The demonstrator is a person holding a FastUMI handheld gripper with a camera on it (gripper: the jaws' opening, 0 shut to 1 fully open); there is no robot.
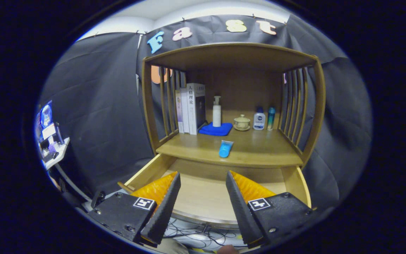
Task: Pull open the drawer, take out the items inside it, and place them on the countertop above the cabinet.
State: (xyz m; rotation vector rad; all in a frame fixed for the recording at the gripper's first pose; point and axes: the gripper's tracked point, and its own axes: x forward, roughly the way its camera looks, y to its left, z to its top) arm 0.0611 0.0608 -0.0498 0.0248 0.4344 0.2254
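— Where do your fingers stand?

— Your gripper [203, 181] hangs over the pulled-out drawer [208, 197], its two fingers spread wide and holding nothing; bare drawer floor shows between them.

— And the item you are after?

— A small blue tube [225, 148] lies on the countertop [259, 151], just beyond your fingertips and above the drawer's back edge, touching nothing else.

— What sits farther ahead of you?

— At the rear of the cabinet [234, 58], a row of books [190, 107] stands upright ahead to the left. Beside them a white pump bottle [216, 111] rests on a folded blue cloth [216, 129]. To the right are a lidded cup [241, 122] and two small bottles [263, 119].
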